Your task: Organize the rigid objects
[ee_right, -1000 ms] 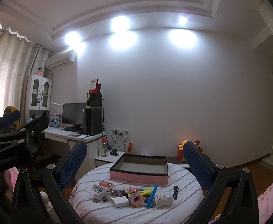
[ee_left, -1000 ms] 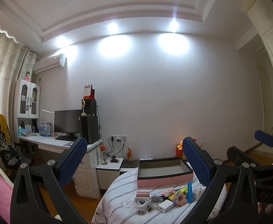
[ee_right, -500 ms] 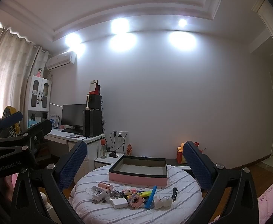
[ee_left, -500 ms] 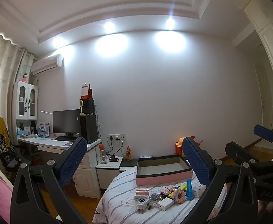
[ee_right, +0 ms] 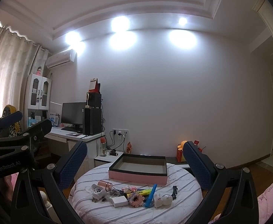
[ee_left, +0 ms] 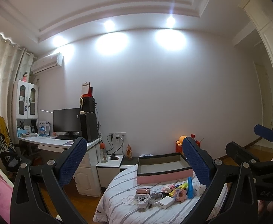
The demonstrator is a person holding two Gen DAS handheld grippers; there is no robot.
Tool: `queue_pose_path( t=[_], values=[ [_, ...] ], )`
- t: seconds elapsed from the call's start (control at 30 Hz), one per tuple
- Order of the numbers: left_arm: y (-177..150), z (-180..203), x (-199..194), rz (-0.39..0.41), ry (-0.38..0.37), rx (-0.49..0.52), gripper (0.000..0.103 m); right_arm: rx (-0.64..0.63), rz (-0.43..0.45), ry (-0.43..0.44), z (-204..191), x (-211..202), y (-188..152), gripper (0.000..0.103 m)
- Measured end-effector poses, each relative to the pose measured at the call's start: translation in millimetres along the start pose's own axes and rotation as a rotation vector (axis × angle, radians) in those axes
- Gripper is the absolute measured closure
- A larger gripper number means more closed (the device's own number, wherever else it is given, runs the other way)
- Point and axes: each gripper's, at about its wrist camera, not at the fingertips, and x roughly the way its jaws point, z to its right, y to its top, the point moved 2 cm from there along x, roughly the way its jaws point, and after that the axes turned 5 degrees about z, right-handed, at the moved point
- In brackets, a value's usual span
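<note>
Both of our grippers, the left gripper [ee_left: 132, 160] and the right gripper [ee_right: 134, 163], were spread wide and carried nothing, their blue pads well above and short of the table. Over the last second we had tipped both slightly downward, so the round striped table [ee_right: 183, 181] and its clutter sat a little fuller in view; we judged that we were only lining up and no sorting had begun. Beyond the fingers lay the loose pile: a white charger [ee_right: 120, 201], a blue pen [ee_right: 150, 196], a yellow marker [ee_right: 143, 192], a pink block toy [ee_right: 135, 199], a rose-gold tube [ee_right: 104, 184] and a black clip [ee_right: 174, 192], bunched near the front edge. Behind them sat the pink box [ee_right: 136, 176], open and seemingly bare inside.
</note>
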Motion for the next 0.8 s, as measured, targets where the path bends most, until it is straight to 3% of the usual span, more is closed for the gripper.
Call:
queue_pose_path(
  t=[0.8],
  values=[
    [-8, 3, 16, -0.059, -0.018, 0.017, 0.000, -0.015, -0.026, -0.030, 2, 6, -2, 0.000]
  ],
)
